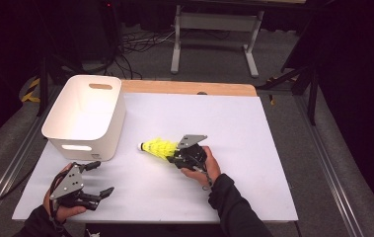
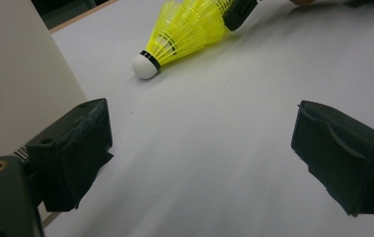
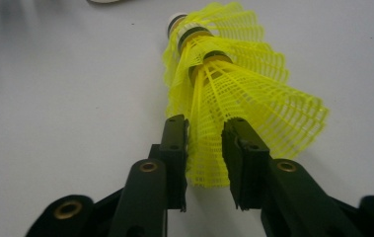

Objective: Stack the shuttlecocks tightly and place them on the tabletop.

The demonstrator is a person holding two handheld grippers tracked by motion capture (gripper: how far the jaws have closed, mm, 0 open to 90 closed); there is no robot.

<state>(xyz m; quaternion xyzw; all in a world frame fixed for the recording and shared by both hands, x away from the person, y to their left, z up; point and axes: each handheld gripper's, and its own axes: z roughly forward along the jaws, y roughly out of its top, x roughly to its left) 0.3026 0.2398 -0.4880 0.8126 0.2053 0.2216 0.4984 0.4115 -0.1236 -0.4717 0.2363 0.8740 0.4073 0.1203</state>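
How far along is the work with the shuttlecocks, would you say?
Done: the yellow shuttlecocks lie nested in one stack on the table. In hand: the right gripper has its fingers either side of the skirt rim, seemingly loose. Left, probably: moving the stack; the white bin looks empty, left gripper idle, open.

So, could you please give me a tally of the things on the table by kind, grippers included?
White bin: 1
Yellow shuttlecocks: 3, nested into one stack, as far as the right gripper view lets me tell
Handheld grippers: 2, the left gripper and the right gripper
Total: 6
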